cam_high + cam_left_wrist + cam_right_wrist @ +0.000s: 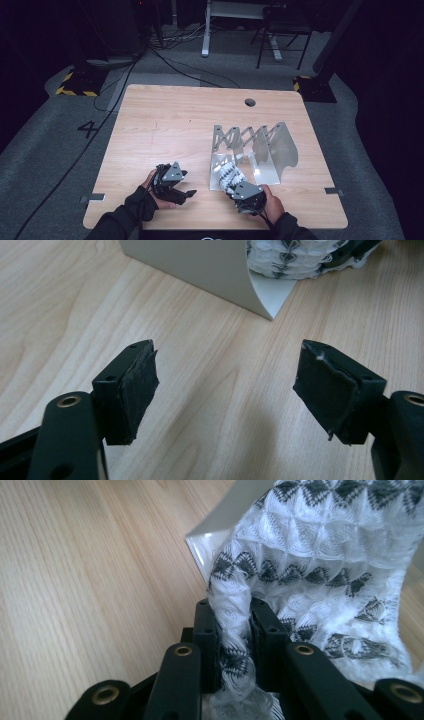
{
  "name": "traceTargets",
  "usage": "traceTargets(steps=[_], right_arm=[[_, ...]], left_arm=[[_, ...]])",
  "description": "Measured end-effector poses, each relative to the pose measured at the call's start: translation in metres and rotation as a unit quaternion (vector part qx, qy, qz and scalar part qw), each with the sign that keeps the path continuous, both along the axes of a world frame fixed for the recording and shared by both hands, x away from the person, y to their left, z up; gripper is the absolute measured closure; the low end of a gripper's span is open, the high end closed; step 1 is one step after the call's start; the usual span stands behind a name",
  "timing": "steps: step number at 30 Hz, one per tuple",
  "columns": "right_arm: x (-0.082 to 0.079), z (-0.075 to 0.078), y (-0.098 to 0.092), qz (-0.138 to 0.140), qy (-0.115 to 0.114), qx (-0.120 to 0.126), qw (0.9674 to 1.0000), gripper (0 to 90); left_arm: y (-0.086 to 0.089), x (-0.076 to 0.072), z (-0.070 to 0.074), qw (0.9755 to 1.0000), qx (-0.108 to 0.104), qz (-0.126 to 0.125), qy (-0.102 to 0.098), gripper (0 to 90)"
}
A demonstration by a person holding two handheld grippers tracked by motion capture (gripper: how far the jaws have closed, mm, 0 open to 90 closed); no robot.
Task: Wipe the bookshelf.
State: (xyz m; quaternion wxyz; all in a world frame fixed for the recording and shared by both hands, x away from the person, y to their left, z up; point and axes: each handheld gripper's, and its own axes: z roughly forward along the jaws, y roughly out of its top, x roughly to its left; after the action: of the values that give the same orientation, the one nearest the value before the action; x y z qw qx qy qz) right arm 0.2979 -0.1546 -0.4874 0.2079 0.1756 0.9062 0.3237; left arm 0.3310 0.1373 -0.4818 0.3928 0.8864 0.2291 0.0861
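A person's right gripper (235,189) was clamped on a bunched fold of a white cloth (320,560) with a dark diamond pattern, at the near end of an expanding metal rack (252,145) on a wooden table (165,125). The cloth lay against the rack's nearest plate (200,265), part of it draped over that plate's foot. The left gripper (225,390) stood beside it over bare wood, jaws spread and holding nothing.

The step in hand looked to be working the cloth into, or out of, the rack's first slot; which way could not be told. The next move would likely call for a lift clear of the plate's top edge, perhaps with the free gripper steadying the rack. The plate's thin corner (270,315) might catch the weave. Open wood lay to the left and toward the far side; the table's near edge ran just behind both hands.
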Motion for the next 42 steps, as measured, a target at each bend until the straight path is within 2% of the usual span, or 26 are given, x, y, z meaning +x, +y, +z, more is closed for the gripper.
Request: traceTargets(steps=[7, 12, 19, 24, 27, 30, 35, 39, 42], right_arm=[[-0.008, 0.002, -0.029, -0.008, 0.019, 0.003, 0.9998, 76.1], [-0.014, 0.003, -0.047, -0.009, 0.036, 0.003, 0.9993, 75.7], [-0.02, 0.005, -0.072, -0.025, 0.05, 0.003, 0.9984, 74.4], [-0.025, 0.006, -0.08, -0.022, 0.057, 0.0, 0.9981, 72.4], [-0.028, 0.007, -0.082, -0.015, 0.056, 0.005, 0.9983, 67.8], [-0.029, 0.012, -0.082, -0.018, 0.047, 0.011, 0.9987, 62.4], [-0.032, 0.023, -0.084, -0.024, 0.015, 0.045, 0.9986, 57.1], [-0.035, 0.033, -0.083, -0.029, -0.01, 0.068, 0.9972, 53.5], [-0.035, 0.04, -0.083, -0.04, -0.03, 0.075, 0.9959, 52.7]], left_arm=[[-0.007, -0.009, 0.006, 0.9998, -0.008, -0.017, -0.01, 25.8], [-0.008, -0.01, 0.0, 0.9998, 0.003, -0.018, -0.003, 25.8], [-0.002, -0.011, -0.008, 0.9995, 0.021, -0.019, 0.01, 25.2], [-0.002, -0.01, -0.011, 0.9993, 0.031, -0.014, 0.011, 25.2], [-0.004, -0.01, -0.015, 0.9992, 0.033, -0.014, 0.017, 25.2], [-0.005, -0.009, -0.017, 0.9989, 0.037, -0.018, 0.021, 25.1], [-0.005, -0.009, -0.018, 0.9989, 0.036, -0.022, 0.021, 25.1], [-0.004, -0.008, -0.019, 0.999, 0.036, -0.022, 0.016, 24.6], [-0.003, -0.007, -0.019, 0.9992, 0.032, -0.019, 0.015, 24.0]])
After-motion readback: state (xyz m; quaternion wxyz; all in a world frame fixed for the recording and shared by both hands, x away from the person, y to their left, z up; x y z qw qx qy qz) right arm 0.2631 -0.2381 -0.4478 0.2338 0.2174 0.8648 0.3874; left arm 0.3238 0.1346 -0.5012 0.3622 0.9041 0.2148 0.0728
